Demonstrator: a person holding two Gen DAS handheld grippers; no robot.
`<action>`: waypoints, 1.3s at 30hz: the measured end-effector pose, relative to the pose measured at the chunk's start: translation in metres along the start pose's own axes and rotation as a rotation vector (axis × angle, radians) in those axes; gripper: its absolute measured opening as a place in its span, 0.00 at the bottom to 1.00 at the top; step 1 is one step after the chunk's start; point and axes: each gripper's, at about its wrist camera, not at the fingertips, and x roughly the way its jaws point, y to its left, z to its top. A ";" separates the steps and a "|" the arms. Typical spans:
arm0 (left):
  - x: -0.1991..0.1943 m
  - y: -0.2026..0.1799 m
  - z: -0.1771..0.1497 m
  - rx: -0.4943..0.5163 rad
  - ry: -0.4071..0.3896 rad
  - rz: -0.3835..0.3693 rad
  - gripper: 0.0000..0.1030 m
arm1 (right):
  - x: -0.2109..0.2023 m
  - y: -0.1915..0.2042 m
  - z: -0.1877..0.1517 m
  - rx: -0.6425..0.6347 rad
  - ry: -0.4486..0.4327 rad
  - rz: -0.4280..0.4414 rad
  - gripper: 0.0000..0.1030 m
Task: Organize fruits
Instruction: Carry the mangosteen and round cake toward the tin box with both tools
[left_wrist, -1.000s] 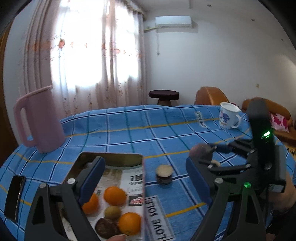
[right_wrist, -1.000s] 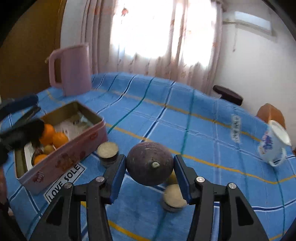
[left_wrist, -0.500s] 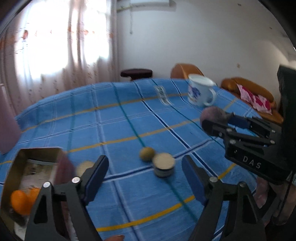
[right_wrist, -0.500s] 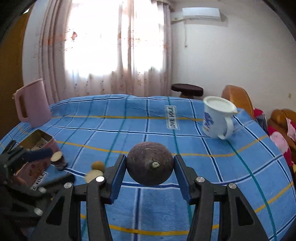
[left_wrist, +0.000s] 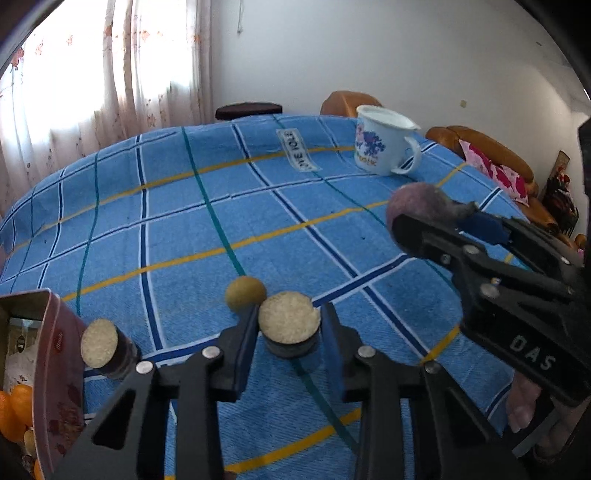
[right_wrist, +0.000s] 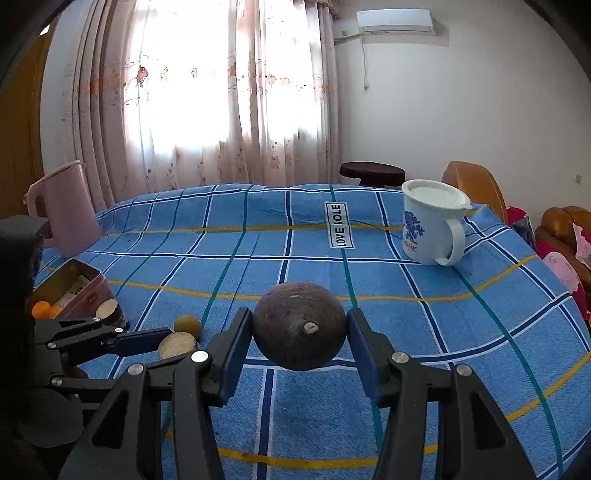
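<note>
Right tongs (right_wrist: 299, 334) clamp one purple fruit (right_wrist: 299, 325); two cut halves (left_wrist: 289, 320) lie beside.

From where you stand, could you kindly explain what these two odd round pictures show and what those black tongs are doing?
No robot arm is here: a person holds a two-finger gripper in each hand, and a fisheye camera on each looks forward along its fingers. One picture comes from the left hand's camera, the other from the right's.

The right gripper is shut on a dark round fruit, held above the blue checked tablecloth. The left gripper has its fingers either side of a cut fruit half on the cloth; whether they press it I cannot tell.

Also on the cloth: a small tan fruit, a second cut half, a pink tin holding oranges, a pink jug and a white mug.
</note>
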 end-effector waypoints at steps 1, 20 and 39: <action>-0.004 -0.001 0.000 0.005 -0.017 0.004 0.35 | -0.001 0.000 0.000 0.001 -0.007 0.002 0.52; -0.048 -0.001 -0.005 0.009 -0.271 0.087 0.35 | -0.030 0.003 -0.004 -0.015 -0.159 0.051 0.52; -0.066 -0.003 -0.014 0.006 -0.382 0.120 0.35 | -0.042 0.003 -0.007 -0.019 -0.226 0.062 0.52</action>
